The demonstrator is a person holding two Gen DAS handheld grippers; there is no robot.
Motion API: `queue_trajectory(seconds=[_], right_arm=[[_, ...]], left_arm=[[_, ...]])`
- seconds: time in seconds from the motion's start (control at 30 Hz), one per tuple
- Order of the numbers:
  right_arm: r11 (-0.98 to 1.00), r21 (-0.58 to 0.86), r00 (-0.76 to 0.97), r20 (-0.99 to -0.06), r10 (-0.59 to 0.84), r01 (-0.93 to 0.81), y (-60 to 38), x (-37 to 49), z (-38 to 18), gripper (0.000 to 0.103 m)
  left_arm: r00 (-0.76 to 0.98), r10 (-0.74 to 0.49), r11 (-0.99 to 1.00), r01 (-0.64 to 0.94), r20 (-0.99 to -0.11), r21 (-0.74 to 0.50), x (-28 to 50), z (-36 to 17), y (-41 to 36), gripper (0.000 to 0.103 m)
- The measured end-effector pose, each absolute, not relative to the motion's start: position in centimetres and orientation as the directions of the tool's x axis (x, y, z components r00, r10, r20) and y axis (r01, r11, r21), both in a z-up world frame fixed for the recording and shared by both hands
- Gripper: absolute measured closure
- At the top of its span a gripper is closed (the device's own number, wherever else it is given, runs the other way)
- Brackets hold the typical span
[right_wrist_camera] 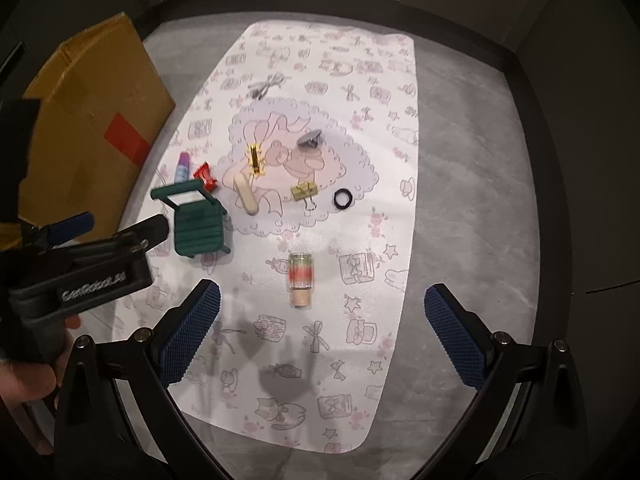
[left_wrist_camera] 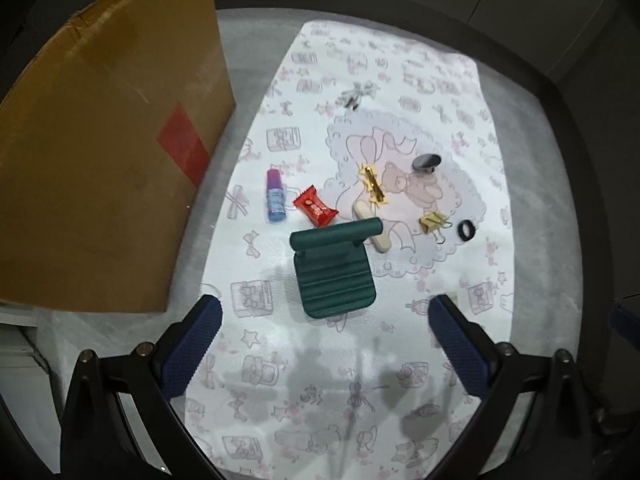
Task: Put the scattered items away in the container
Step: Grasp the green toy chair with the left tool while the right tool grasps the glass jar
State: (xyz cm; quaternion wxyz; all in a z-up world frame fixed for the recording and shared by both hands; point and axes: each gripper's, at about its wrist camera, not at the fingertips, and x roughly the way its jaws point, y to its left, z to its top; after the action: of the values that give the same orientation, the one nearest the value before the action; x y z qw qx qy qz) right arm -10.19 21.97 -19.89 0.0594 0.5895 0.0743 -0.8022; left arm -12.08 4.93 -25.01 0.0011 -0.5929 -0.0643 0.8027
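A small green basket with a handle [left_wrist_camera: 334,266] [right_wrist_camera: 196,220] stands on the patterned mat [left_wrist_camera: 360,360] [right_wrist_camera: 340,360]. Around it lie a purple-blue tube [left_wrist_camera: 275,196] [right_wrist_camera: 182,167], a red wrapper [left_wrist_camera: 315,206] [right_wrist_camera: 205,176], a beige stick [left_wrist_camera: 374,228] [right_wrist_camera: 247,196], a gold clip [left_wrist_camera: 374,182] [right_wrist_camera: 255,159], a gold binder clip [left_wrist_camera: 431,222] [right_wrist_camera: 304,191], a black ring [left_wrist_camera: 467,230] [right_wrist_camera: 342,199], a grey clip [left_wrist_camera: 426,162] [right_wrist_camera: 309,139] and a silver bow [left_wrist_camera: 356,94] [right_wrist_camera: 266,84]. A small corked jar [right_wrist_camera: 301,278] lies nearest my right gripper [right_wrist_camera: 322,328]. My left gripper [left_wrist_camera: 324,344] [right_wrist_camera: 86,226] is open and empty just short of the basket. My right gripper is open and empty.
A large brown cardboard box with a red label [left_wrist_camera: 100,160] [right_wrist_camera: 92,128] stands at the left, beside the mat. The grey table [left_wrist_camera: 540,220] [right_wrist_camera: 480,200] ends in a dark rim at the far side and right.
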Motion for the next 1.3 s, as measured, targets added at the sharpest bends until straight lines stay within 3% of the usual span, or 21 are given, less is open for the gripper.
queue_trajectory(seconds=[0.53,0.7,0.93,1.07,1.17,1.3], right_arm=[[-0.985,-0.054,-0.215,-0.977,0.017,0.167,22.0,-12.0,-29.2,0.000],[-0.980,-0.079,-0.199,-0.979,0.042,0.183,21.6,-12.5,-31.8,0.005],[-0.982,-0.057,-0.168,-0.985,0.026,0.181,21.6,-13.2,-34.3,0.008],[-0.984,-0.047,-0.154,-0.988,0.020,0.172,21.7,-13.5,-35.3,0.017],[-0.983,-0.048,-0.131,-0.991,0.024,0.179,21.6,-13.6,-36.1,0.030],[-0.980,-0.035,-0.148,-0.989,0.006,0.196,21.3,-13.5,-36.1,0.036]], left_arm=[[-0.216,-0.012,-0.993,0.114,-0.976,-0.013,-14.6,-31.9,6.4,0.000],[-0.200,-0.005,-0.993,0.119,-0.980,-0.019,-15.0,-32.9,6.5,0.000],[-0.155,-0.006,-0.993,0.114,-0.988,-0.012,-15.5,-34.7,6.9,0.017],[-0.136,0.010,-0.993,0.114,-0.991,-0.025,-15.4,-35.4,7.1,0.035],[-0.140,0.011,-0.993,0.113,-0.990,-0.027,-15.4,-35.4,7.1,0.035],[-0.154,0.007,-0.995,0.094,-0.988,-0.022,-15.1,-35.2,7.2,0.035]])
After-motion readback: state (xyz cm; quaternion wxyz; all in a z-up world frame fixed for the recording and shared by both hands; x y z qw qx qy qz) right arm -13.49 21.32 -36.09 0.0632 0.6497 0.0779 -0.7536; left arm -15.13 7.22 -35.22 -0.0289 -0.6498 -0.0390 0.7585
